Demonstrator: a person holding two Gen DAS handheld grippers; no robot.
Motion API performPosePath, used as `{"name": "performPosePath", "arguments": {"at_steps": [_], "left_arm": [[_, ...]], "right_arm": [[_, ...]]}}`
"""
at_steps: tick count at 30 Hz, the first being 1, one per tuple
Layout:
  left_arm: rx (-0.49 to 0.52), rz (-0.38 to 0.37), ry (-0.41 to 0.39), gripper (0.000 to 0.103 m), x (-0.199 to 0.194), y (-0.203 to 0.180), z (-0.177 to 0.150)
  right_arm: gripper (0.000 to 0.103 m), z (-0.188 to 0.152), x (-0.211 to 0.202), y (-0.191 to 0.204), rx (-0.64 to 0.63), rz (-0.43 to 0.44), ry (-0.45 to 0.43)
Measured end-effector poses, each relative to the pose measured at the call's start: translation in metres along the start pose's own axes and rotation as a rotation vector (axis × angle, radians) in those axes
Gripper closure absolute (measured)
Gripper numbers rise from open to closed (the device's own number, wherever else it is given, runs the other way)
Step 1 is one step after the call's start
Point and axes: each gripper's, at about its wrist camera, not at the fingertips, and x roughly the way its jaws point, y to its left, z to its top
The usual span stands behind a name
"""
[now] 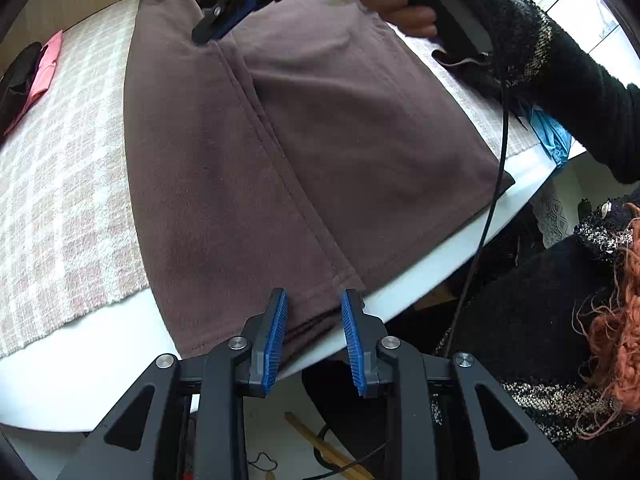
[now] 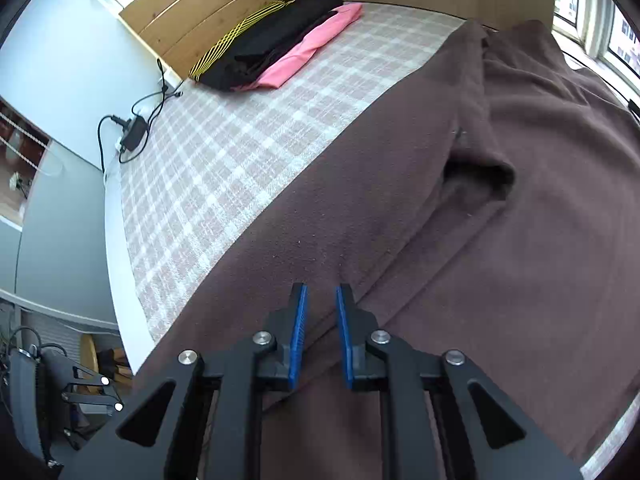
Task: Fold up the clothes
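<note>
Your brown garment [image 1: 304, 152] lies flat on the checked cloth [image 1: 60, 184] over the white bench [image 1: 80, 368], hem at the near edge. Left hand-held gripper [image 1: 314, 340] slightly open, hem between pads, not pinched; right hand-held gripper [image 2: 321, 332] narrowly open, empty above the fabric. Folded black and pink clothes [image 2: 280, 48] sit at the far corner, clear.

A lived-in room in a home: a white table [image 2: 114, 240] spread with a pink-and-white checked woven cloth [image 2: 224, 152], folded black and pink garments [image 2: 280, 52] stacked by a knotty pine board [image 2: 200, 4], daylight windows [image 2: 616, 36], a trailing black charger cable [image 2: 132, 132].
</note>
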Motion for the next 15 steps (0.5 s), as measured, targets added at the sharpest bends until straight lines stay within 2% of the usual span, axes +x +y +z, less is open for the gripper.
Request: {"name": "performPosePath", "arguments": {"at_steps": [3,5,6,11,13,15], "left_arm": [[0.002,0.018,-0.006,0.078,-0.019,0.0,-0.007],[-0.005,-0.006,-0.067,0.078,-0.03,-0.003,-0.006],[-0.008,-0.019,-0.098,0.078,-0.036,-0.004,-0.005],[0.01,-0.116,-0.221,0.075,-0.045,-0.021,0.011],[0.031,-0.17,-0.242,0.072,-0.042,-0.028,0.019],[0.049,-0.185,-0.217,0.072,-0.034,-0.038,0.029]], "right_arm": [[0.085,-0.016,-0.078,-0.024,0.136,0.068,-0.156],[0.071,-0.041,-0.128,-0.038,0.236,0.079,-0.272],[0.068,-0.059,-0.15,-0.043,0.286,0.064,-0.325],[0.068,-0.162,-0.243,-0.064,0.524,-0.116,-0.471],[0.068,-0.198,-0.268,-0.067,0.585,-0.204,-0.479],[0.068,-0.225,-0.289,-0.072,0.616,-0.289,-0.459]]}}
